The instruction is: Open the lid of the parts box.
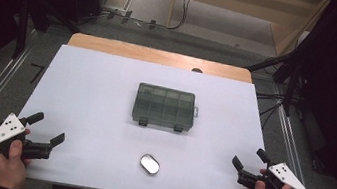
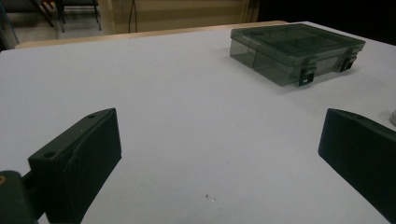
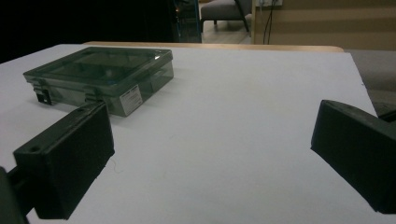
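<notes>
A white table [image 1: 106, 90] seen from above. At its near left corner, the left gripper [image 1: 49, 130] rests with jaws spread wide, holding nothing. Near the front edge, centre, lies a small oval metal tin [image 1: 149, 164]. Beyond it, mid-table, sits a closed smoky-green compartment box [image 1: 164, 106], both front latches fastened. At the near right corner, the right gripper [image 1: 248, 159] also sits spread and empty. Work seems not yet begun; next probably means reaching for the latches. The box's side label [image 3: 130, 98] is unreadable.

White table [image 1: 91, 93], compartment box [image 1: 164, 106], oval tin [image 1: 150, 164]
</notes>
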